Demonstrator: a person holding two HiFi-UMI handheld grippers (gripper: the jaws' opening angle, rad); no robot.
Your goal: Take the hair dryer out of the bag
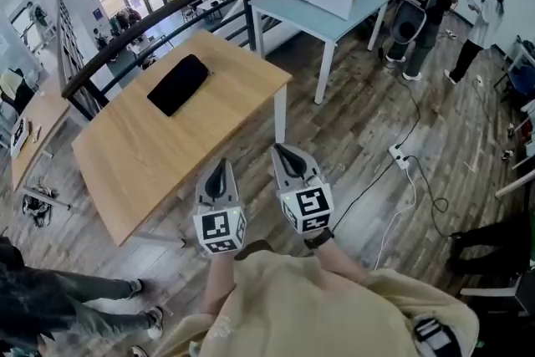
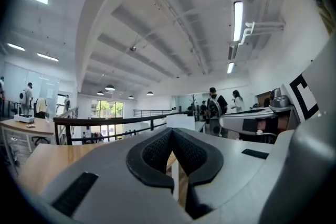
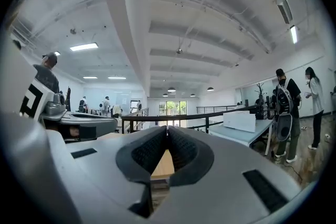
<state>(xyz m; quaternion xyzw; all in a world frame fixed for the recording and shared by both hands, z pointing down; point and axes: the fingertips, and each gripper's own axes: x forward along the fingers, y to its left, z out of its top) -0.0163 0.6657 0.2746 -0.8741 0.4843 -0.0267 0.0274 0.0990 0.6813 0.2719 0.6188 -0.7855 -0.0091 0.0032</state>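
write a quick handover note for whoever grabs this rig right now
Left hand-held gripper: shut, empty, held level in front of the body, short of the wooden table.
Right hand-held gripper: shut, empty, level beside the left one.
Black bag: lies flat on the wooden table, toward its far side, with nothing touching it. No hair dryer in sight; presumably it is inside.
Done: nothing yet.
Left: move up to the table, open the bag, take the hair dryer out.
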